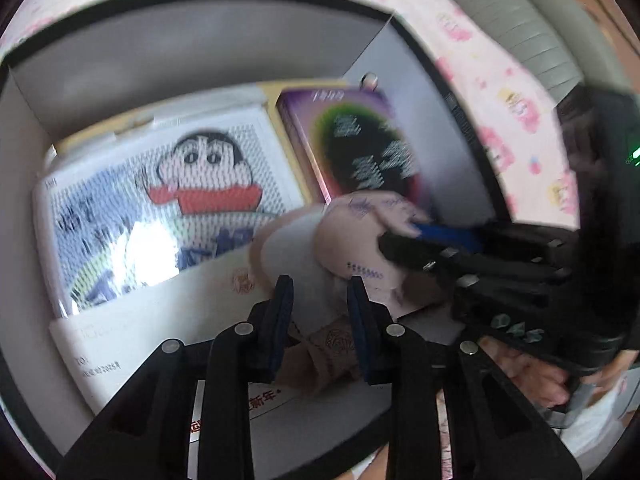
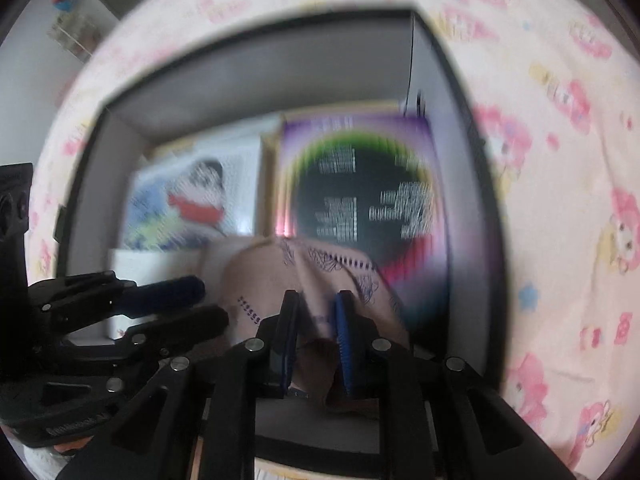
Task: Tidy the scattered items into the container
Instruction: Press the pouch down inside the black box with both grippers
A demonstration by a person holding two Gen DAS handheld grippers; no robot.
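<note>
Inside the grey box [image 2: 248, 68], beside a cartoon pack [image 1: 168, 200] and purple card [image 2: 360, 184], both the left tool [image 1: 320, 320] and the right tool [image 2: 316, 344] are clamped on the tan printed pouch [image 2: 304, 280].

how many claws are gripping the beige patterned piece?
2. The right claw pinches its near edge; the left claw straddles the beige piece from the left. Blur hides pad contact there.

Inside the grey box [image 1: 192, 52] the floor is almost wholly taken by the cartoon packet [image 1: 160, 200], the purple booklet [image 1: 352, 144] and the white card [image 1: 160, 320], while both grippers crowd the near right corner (walls close on every side), leaving only the space above.
</note>
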